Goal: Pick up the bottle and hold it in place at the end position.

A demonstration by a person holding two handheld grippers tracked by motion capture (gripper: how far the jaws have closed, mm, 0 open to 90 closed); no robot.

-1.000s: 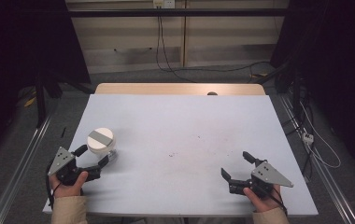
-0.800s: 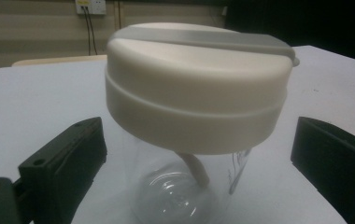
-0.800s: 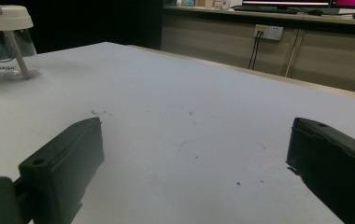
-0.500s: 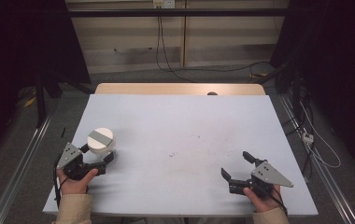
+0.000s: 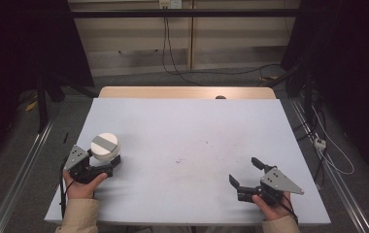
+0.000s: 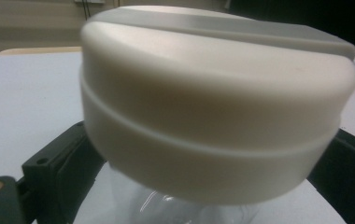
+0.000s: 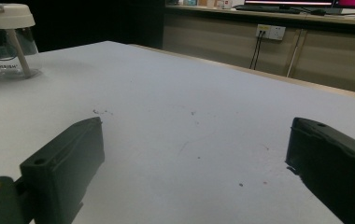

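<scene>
A jar with a white lid (image 5: pixel 105 144) and a clear body stands on the white table (image 5: pixel 187 121) at the near left. My left gripper (image 5: pixel 106 158) reaches around it from the front. In the left gripper view the lid (image 6: pixel 213 112) looms close, with a black jaw on each side of the clear body below it. The jaws have just been closing with the jar between them; a strip of table still shows between the left jaw and the glass. My right gripper (image 5: pixel 243 170) rests at the near right, open, nothing between its jaws. From the right gripper view (image 7: pixel 194 154) the jar (image 7: pixel 7 37) stands far off at the upper left.
A bare wooden strip (image 5: pixel 187 92) runs along the table's far edge, with a small dark object (image 5: pixel 220 97) on it. Cables (image 5: pixel 328 150) lie on the floor to the right, and metal rails (image 5: pixel 22 170) flank the table. A few faint marks (image 5: pixel 192 155) dot the table's middle.
My left gripper has moved forward to the jar, so its jaws now stand on either side of it. The right gripper and the jar have stayed put.
</scene>
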